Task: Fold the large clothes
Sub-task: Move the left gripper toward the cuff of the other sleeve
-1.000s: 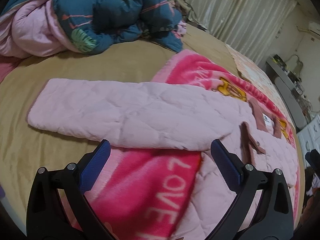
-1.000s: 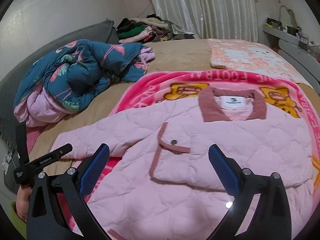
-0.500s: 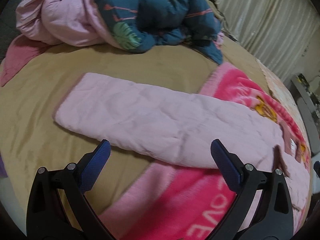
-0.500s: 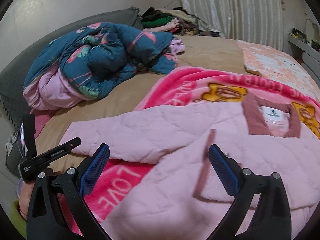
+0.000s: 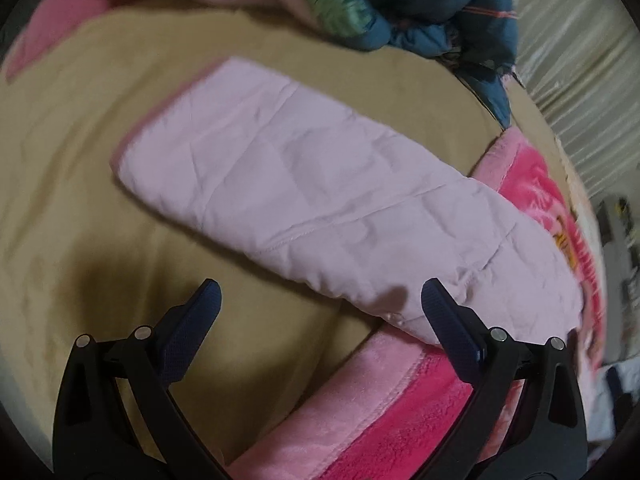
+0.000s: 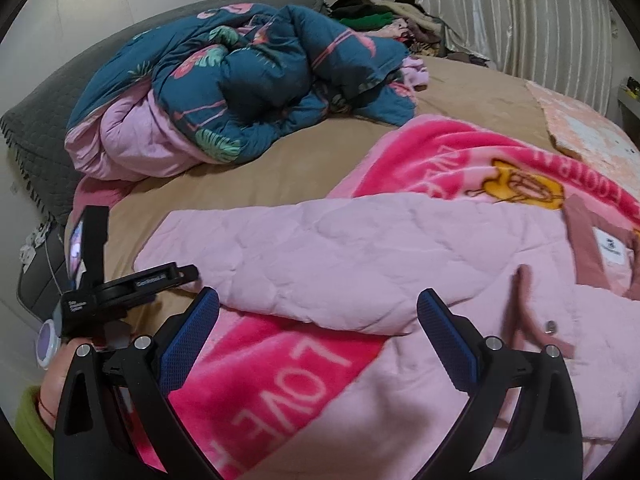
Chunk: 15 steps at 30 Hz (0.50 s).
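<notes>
Here, each label marks a part of the scene and the risk I read from it.

Garment: the pink quilted jacket lies flat on the bed, its body on the pink blanket, collar toward the far side.

Sleeve: the sleeve stretches out sideways past the blanket edge onto the tan sheet, cuff end farthest from the body.

Left hand-held gripper: jaws spread wide and empty, poised just short of the sleeve's near edge; I hold nothing yet.

Right hand-held gripper: jaws likewise apart and empty, hovering over the sleeve where it meets the jacket body.

Risk, shallow bite: the padding looks thick and springy; if I close on the top layer alone, I judge the sleeve may slide out mid-fold.

Risk, extra cloth: the blanket edge sits right under the left jaws; closing low could pinch blanket together with sleeve and drag both.

Risk, skewed fold: a grasp at mid-sleeve rather than near the cuff would likely leave the cuff trailing, so the sleeve lands crooked on the body.

Risk, clutter: the teal flamingo duvet is heaped near the cuff; a wide swing could snag it.

Blur: the left view is smeared, so exact contact is uncertain.
</notes>
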Motion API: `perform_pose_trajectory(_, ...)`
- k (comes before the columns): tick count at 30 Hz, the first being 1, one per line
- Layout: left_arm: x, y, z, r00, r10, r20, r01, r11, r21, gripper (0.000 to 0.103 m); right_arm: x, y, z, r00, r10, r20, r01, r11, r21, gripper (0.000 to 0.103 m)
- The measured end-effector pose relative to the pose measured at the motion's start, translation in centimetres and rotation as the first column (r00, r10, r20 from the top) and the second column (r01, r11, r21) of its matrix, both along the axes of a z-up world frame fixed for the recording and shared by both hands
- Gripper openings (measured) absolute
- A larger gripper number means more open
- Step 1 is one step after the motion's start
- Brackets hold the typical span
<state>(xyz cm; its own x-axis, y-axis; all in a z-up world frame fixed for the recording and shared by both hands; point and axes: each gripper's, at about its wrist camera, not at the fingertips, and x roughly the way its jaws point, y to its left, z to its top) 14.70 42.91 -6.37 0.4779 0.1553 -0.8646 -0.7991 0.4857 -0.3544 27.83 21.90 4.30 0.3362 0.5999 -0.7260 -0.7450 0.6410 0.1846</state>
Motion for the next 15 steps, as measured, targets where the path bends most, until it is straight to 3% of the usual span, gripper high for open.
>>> perform_pose_trajectory(6, 0.0, 1.6, -2.3, 0.998, 0.060, -0.002, -0.060, 0.996, -0.063, 0.094, -0.1, -0.1, -0.8, 1.000, 0.001, -0.016, -0.001, 1.000, -0.005, 0.099)
perform_pose_trajectory(15, 1.2, 3.6, -2.8, 0.992, 0.116, 0.054, -0.115, 0.993, -0.012, 0.091, 1.9, -3.3, -1.3, 0.996, -0.086, -0.034, 0.086, 0.996, -0.012, 0.099)
